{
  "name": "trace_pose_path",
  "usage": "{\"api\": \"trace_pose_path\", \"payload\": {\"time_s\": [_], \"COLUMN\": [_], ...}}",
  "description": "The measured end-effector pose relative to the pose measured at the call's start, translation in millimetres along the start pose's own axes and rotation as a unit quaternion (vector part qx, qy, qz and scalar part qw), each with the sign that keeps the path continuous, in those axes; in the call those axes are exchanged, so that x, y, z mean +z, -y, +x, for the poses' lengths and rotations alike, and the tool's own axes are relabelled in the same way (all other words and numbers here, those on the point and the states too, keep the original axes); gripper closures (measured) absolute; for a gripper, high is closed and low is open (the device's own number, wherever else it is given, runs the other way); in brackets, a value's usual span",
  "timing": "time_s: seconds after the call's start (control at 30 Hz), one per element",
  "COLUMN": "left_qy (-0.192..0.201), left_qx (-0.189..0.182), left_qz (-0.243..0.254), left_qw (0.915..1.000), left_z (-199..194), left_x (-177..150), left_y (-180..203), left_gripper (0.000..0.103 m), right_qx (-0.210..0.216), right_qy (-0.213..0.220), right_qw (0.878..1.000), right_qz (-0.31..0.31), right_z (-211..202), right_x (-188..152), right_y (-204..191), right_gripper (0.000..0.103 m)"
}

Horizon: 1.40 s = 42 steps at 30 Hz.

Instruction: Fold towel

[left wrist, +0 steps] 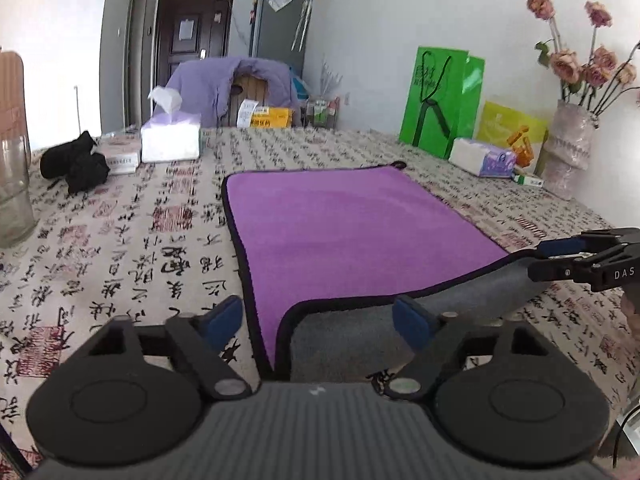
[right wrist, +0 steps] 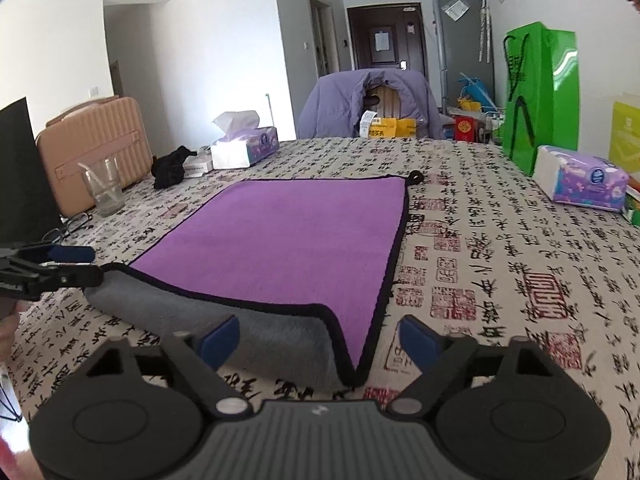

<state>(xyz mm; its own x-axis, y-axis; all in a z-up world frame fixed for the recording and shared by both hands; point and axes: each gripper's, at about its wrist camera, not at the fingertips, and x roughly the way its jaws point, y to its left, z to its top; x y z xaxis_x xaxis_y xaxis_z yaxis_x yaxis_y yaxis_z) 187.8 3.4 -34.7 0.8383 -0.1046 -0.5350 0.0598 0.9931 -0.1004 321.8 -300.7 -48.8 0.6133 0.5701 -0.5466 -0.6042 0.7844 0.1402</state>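
Table (left wrist: 120,264) lay under both tools, giving flat folding surface. Towel (left wrist: 352,232) spread ahead, near edge curled, grey underside up. Left gripper (left wrist: 318,320) and right gripper (right wrist: 320,338) stood wide open, holding nothing, straddling near corners, likely poised for pinch.

We read only "DAS" in white on the right gripper (left wrist: 538,260) body. The worktop cloth (left wrist: 120,248) is printed with calligraphy characters and red seals, too stylised to read. Other labels too blurred.
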Motion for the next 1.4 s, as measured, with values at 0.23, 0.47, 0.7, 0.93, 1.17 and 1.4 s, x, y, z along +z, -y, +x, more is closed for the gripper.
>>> {"api": "trace_pose_path", "payload": {"time_s": [0.23, 0.47, 0.7, 0.93, 1.17, 1.4], "left_qy": [-0.03, -0.026, -0.022, -0.009, 0.0, 0.014], "left_qx": [-0.006, -0.011, -0.021, -0.014, -0.005, 0.004], "left_qz": [-0.015, -0.018, -0.029, -0.019, 0.004, 0.014], "left_qw": [0.9994, 0.9994, 0.9991, 0.9997, 1.0, 0.9998], "left_z": [16.7, 15.7, 14.8, 11.0, 8.4, 3.2], "left_x": [-3.5, -7.4, -8.9, -9.9, -9.9, -10.3], "left_y": [-8.5, -10.9, -15.0, -10.5, -3.1, 1.2], "left_gripper": [0.04, 0.066, 0.093, 0.097, 0.097, 0.097], "right_qx": [-0.003, 0.009, 0.021, 0.017, 0.015, 0.012], "right_qy": [-0.033, -0.041, -0.037, -0.027, -0.015, -0.002], "right_qw": [0.999, 0.999, 0.998, 0.998, 0.999, 0.999], "right_qz": [-0.015, -0.027, -0.035, -0.046, -0.044, -0.046], "right_z": [23.3, 27.8, 24.2, 21.3, 15.7, 9.7], "right_x": [8.0, 8.1, 4.3, 0.5, -0.5, 0.2], "right_y": [0.9, -2.4, -5.9, -10.6, -11.9, -14.4], "right_gripper": [0.047, 0.075, 0.093, 0.097, 0.098, 0.098]}}
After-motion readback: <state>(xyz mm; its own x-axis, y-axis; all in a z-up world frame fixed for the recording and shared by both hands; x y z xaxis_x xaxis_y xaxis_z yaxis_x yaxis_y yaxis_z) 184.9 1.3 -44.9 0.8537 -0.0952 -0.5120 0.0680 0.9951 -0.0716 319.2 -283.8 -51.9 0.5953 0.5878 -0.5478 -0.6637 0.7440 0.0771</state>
